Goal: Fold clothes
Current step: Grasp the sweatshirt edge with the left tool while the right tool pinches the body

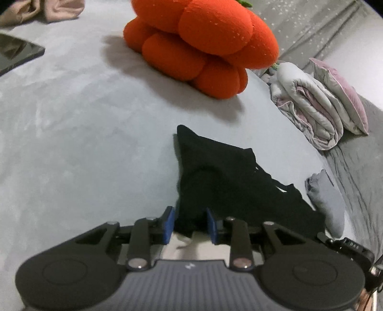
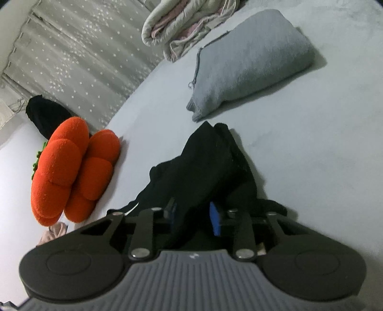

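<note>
A black garment [image 1: 229, 181] lies bunched on the pale grey bed surface [image 1: 83, 143]. My left gripper [image 1: 191, 224] is shut on its near edge, cloth pinched between the blue pads. The garment also shows in the right wrist view [image 2: 203, 167], where my right gripper [image 2: 195, 215] is shut on another part of it, cloth filling the gap between the fingers. The garment hangs in folds between the two grips.
An orange pumpkin-shaped cushion [image 1: 201, 45] sits beyond the garment. A folded grey cloth [image 2: 249, 62] lies to the right. A rolled quilt [image 1: 308, 105] and pink pillow [image 1: 342, 95] sit off the bed edge. A dark tablet [image 1: 16, 52] and beige cloth [image 1: 43, 9] lie far left.
</note>
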A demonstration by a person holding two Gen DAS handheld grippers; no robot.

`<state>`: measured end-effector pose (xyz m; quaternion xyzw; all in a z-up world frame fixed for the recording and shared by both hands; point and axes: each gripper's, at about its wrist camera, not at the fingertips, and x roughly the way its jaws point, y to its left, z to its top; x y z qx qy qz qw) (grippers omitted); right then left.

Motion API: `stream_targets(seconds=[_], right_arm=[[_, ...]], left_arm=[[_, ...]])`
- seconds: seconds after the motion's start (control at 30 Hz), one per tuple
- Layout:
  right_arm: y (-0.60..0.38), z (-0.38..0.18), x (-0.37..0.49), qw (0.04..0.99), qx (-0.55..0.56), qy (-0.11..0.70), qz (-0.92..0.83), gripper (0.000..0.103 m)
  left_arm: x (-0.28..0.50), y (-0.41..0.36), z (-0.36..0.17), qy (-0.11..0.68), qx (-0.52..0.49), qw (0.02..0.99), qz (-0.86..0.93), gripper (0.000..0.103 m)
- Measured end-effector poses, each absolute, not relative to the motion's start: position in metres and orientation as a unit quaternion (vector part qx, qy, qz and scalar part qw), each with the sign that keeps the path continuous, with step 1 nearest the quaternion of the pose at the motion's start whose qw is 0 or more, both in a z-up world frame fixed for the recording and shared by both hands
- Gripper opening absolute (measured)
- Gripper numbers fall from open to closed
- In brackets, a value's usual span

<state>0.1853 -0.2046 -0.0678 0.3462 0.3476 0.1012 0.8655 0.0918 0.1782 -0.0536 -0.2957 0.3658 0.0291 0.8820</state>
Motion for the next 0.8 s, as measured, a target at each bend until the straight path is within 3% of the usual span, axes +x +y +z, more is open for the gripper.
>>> stream_targets(seconds=[0.1,0.47,0.57,0.63,0.8], right_arm=[[-0.205,-0.064,0.184,0.876,0.332,0.335,0.097,0.007],[-0.185,-0.037,0.165,0.913,0.236,0.328,0.063,0.006],[-0.179,-0.054,0.17,0.909,0.206,0.359,0.051,0.006],[-0.175,-0.063,0.172,0.908,0.19,0.37,0.045,0.005],[-0.173,-0.053,0.17,0.909,0.181,0.371,0.055,0.022]], left_arm=[[0.092,0.177,-0.049,0.362,-0.278,0.889,0.025,0.013],[0.085,0.197,-0.053,0.393,-0.308,0.866,0.008,0.012],[0.086,0.197,-0.056,0.403,-0.299,0.865,0.003,0.016],[0.086,0.198,-0.058,0.41,-0.298,0.862,0.001,0.027],[0.088,0.207,-0.061,0.418,-0.317,0.851,-0.022,0.036]])
